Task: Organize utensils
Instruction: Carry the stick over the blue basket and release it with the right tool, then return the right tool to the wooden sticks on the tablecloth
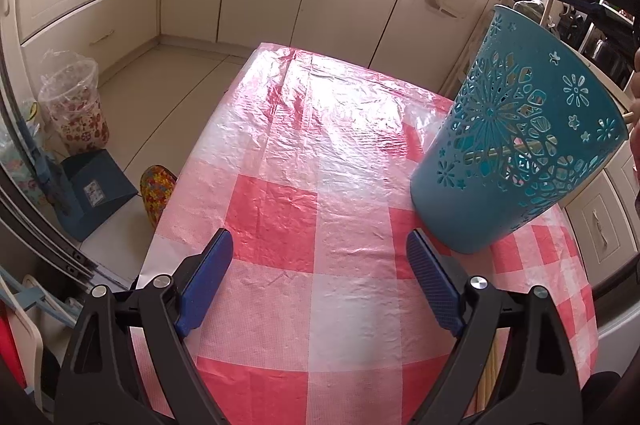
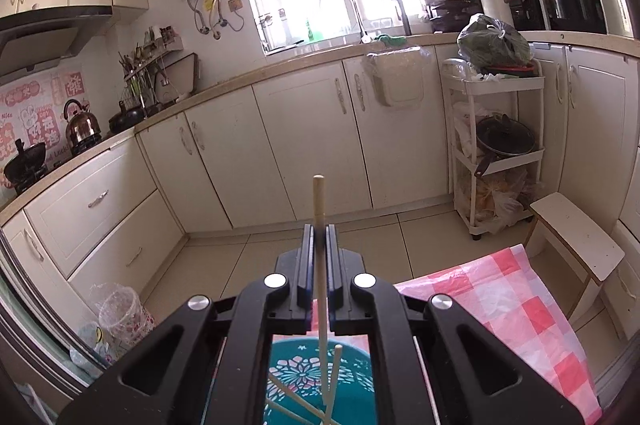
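My table (image 1: 320, 145) wears a thin, crinkled plastic sheet, glossy where window light hits it. The teal holder (image 1: 516, 153) is smooth, matt plastic with cut-out flowers. My left tongs (image 1: 320, 261) have ribbed blue rubbery pads (image 1: 434, 289) on matt black plastic arms. The chopstick (image 2: 319, 201) in my right tongs (image 2: 320, 245) looks like pale, bare wood.

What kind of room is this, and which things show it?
A home kitchen, most likely: a curved metal sink tap under the window, a dark metal kettle on the stove, and cream cabinet doors below the counter.

Home kitchen: cream cabinets (image 2: 304, 145), sink tap (image 2: 344, 5), kettle (image 2: 82, 125) on stove.
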### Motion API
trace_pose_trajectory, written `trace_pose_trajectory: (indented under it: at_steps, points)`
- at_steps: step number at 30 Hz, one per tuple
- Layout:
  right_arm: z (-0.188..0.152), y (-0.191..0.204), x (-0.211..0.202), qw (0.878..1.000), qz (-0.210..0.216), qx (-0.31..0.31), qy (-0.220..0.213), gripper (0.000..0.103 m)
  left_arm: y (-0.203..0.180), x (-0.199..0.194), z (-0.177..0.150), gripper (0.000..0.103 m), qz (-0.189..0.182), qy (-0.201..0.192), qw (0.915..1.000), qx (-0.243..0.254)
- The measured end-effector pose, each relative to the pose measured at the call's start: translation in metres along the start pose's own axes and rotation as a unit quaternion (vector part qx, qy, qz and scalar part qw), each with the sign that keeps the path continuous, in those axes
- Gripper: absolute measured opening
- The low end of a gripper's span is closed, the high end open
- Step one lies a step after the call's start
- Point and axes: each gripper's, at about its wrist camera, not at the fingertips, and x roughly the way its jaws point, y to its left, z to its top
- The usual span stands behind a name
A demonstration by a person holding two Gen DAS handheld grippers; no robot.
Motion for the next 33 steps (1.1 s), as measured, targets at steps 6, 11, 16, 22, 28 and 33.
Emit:
trace_pose_trajectory:
  at_steps: [6, 11, 16, 22, 28, 33]
  points:
    - [-0.009, 0.002, -0.01, 0.999, 0.003, -0.03, 0.022, 0.016, 0.001, -0.001, -0.001, 0.084, 0.003, -0.001, 1.0, -0.002]
    - [-0.009, -0.001, -0.054, 0.999, 0.006, -0.043, -0.013, 0.031, 0.0, -0.003, -0.002, 0.084, 0.008, -0.008, 0.9999, 0.001]
    - [-0.028, -0.007, -0.119, 0.995, -0.01, -0.063, -0.073, 0.044, -0.004, -0.006, -0.003, 0.085, 0.016, -0.016, 0.9997, 0.01]
    - [-0.088, -0.023, -0.151, 0.996, -0.042, -0.068, -0.05, 0.055, -0.007, -0.008, -0.003, 0.086, 0.021, -0.019, 0.9994, 0.019]
    - [-0.159, -0.032, -0.113, 0.99, -0.051, -0.082, 0.098, 0.056, -0.01, -0.009, -0.004, 0.086, 0.028, -0.021, 0.9989, 0.032]
    - [-0.19, -0.031, -0.092, 0.983, -0.049, -0.084, 0.159, 0.056, -0.011, -0.008, -0.004, 0.087, 0.03, -0.02, 0.9987, 0.035]
